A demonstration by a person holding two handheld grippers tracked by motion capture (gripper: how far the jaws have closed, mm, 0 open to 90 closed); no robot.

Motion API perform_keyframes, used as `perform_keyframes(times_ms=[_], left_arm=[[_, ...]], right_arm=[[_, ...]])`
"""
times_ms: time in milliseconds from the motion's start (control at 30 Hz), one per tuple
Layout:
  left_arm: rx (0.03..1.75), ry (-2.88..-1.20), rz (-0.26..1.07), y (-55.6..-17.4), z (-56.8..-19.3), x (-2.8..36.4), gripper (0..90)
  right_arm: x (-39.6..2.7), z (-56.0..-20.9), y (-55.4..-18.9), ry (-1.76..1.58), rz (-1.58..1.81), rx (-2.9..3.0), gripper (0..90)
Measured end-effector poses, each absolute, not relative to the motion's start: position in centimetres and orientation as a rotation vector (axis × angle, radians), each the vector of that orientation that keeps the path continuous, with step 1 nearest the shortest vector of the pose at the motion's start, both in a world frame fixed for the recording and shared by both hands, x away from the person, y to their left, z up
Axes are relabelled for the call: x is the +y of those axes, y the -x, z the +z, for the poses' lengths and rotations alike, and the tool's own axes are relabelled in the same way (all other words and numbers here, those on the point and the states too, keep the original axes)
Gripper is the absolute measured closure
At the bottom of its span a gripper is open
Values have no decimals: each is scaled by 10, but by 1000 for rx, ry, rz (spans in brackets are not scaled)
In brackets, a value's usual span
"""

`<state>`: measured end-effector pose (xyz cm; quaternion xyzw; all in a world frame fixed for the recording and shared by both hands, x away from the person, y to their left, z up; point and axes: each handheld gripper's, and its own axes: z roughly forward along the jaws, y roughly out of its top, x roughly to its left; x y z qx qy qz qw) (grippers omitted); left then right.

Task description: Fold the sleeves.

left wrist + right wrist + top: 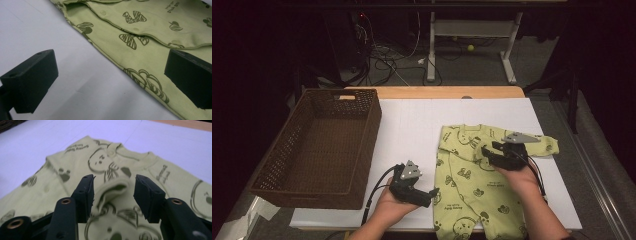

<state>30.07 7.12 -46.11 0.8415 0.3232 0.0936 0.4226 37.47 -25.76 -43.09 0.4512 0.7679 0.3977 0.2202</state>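
1. A brown wicker basket (277,150) sits at the left side of the tabletop (412,125), partly on the white sheet that covers the tabletop.
2. The left claw (434,192) lies low near the front edge, pointing right at the left hem of the light green baby romper (467,185). In the left gripper view its jaws stand wide apart, one over bare white sheet, the other over the green cloth (140,30), with the hem running between them and nothing gripped.
3. The romper lies flat right of centre, neck toward the far side, legs reaching the front edge.
4. The right claw (486,151) sits over the romper's chest, pointing left. In the right gripper view a raised fold of cloth (112,188) stands between its half-closed jaws; one jaw touches it, the other stands just clear.
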Motion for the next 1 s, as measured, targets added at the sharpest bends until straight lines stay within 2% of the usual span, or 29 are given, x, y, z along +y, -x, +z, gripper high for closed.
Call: perform_keyframes(times_ms=[100,233,267,300,367,633,667,733,867,1000], left_arm=[[807,-2103,227,-300,-460,72,0],[792,-2112,221,-299,-461,71,0],[784,-2117,217,-299,-461,71,0],[783,-2118,217,-299,-461,71,0],[784,-2116,214,-299,-462,71,0],[793,-2105,217,-299,-461,72,0],[795,-2107,214,-299,-461,72,0],[798,-2108,212,-300,-462,72,0],[800,-2103,213,-299,-462,73,0],[810,-2090,203,-301,-463,75,0]], right_arm=[[-250,-432,-391,-1299,1088,2131,529],[-251,-447,-402,-1361,997,2165,598],[-252,-451,-403,-1378,981,2172,655],[-254,-456,-402,-1380,978,2176,762],[-256,-458,-401,-1364,966,2181,872],[-256,-432,-399,-1244,996,2098,875],[-258,-432,-400,-1251,985,2091,867],[-265,-438,-404,-1289,929,2102,724],[-292,-442,-405,-1363,935,2043,573],[-325,-438,-401,-1407,900,1961,474]])
